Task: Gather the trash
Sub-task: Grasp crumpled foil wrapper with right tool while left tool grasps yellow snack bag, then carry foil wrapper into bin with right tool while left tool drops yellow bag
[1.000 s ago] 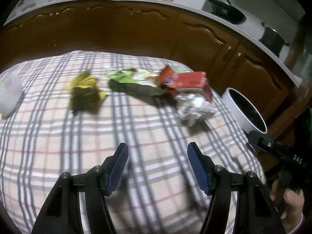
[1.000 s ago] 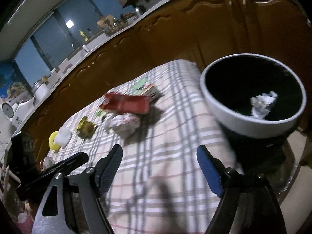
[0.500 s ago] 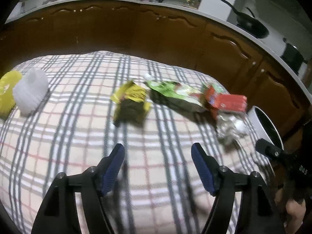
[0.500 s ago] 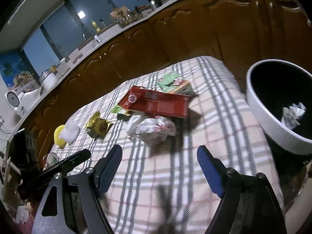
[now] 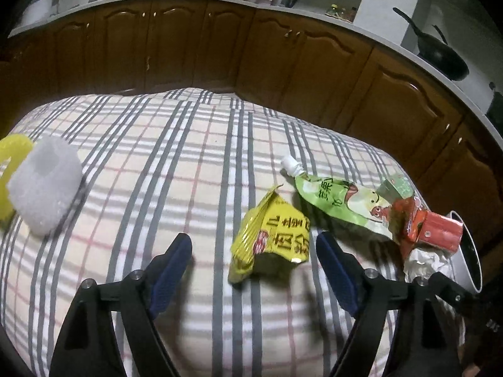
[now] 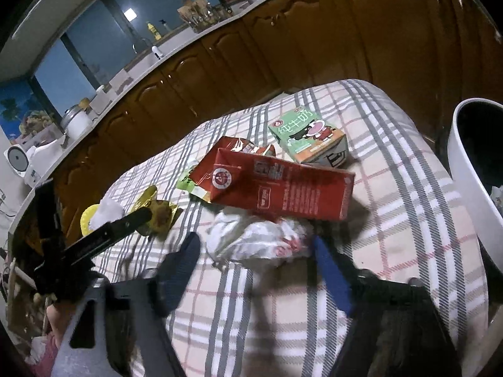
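both grippers hang over the plaid-covered worktop (image 5: 176, 163). left gripper (image 5: 253, 262) is spread, its jaws having just narrowed a little, the yellow wrapper (image 5: 270, 235) lying between the fingertips with neither pad on it. right gripper (image 6: 256, 259) has just been closing; its blue pads sit at either side of the crumpled white plastic bag (image 6: 254, 238), and whether they press on it i cannot tell. going by size around that bag: the white bin (image 6: 471, 169) stands off to its right, the red carton (image 6: 283, 188) lies just behind it, the green milk box (image 6: 308, 138) behind the carton. the green spouted pouch (image 5: 339, 204) lies just right of the yellow wrapper.
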Tool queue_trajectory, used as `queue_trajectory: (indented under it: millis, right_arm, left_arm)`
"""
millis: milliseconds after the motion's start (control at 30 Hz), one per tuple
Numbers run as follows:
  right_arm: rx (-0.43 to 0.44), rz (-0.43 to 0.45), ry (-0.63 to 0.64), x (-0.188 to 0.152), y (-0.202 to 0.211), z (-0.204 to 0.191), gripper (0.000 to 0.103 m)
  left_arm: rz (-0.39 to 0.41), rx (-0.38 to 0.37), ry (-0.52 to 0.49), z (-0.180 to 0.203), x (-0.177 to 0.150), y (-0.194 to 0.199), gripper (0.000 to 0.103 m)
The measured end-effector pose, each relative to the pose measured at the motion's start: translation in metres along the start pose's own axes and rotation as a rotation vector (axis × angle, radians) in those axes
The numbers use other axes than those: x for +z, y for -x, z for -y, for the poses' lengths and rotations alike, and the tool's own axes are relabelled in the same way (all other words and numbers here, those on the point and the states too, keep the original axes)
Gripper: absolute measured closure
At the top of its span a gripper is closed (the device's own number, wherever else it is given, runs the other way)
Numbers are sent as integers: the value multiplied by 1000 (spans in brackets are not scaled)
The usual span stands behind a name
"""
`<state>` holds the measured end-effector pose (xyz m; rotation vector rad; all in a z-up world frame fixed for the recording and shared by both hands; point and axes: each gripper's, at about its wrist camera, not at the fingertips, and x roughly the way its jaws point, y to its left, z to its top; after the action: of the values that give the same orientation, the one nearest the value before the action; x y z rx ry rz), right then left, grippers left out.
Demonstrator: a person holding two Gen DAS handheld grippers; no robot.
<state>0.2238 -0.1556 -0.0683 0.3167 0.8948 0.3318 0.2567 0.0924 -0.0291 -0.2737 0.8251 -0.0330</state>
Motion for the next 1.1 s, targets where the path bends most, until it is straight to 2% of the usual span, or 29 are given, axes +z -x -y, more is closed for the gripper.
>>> queue_trajectory:
  millis: [33,67,100,167,267,533,933,1100]
  right_arm:
    - [-4,-2,2,-1,0,0,52]
    - [-4,-2,2,-2,1,0,61]
    - [-4,0,5,-2,2,0,70]
    - [-11,5,17,-5,7,-2,74]
    - [3,11,28,-10,18,-4,78]
    - [29,26,42,-38,53,-5,79]
    - [-56,92,-17,-50,101,37,79]
    - [-90,122,-45,-49,117,59,79]
  left_arm:
    - [0,-5,-10,1,-1,-1,42]
    - [-15,-21,-25,3,-2,-4,58]
    - [-24,-34,-32,4,-2,-5,66]
    - [-12,-22,-56,8,-6,-1,70]
    - [-23,-59,-67,13,-14,7,86]
    - [-40,-150,-101,29,-45,47,88]
    - [-55,-308,-235,82,-65,84,89]
    - [-82,-347,-277,105,-67,77,89]
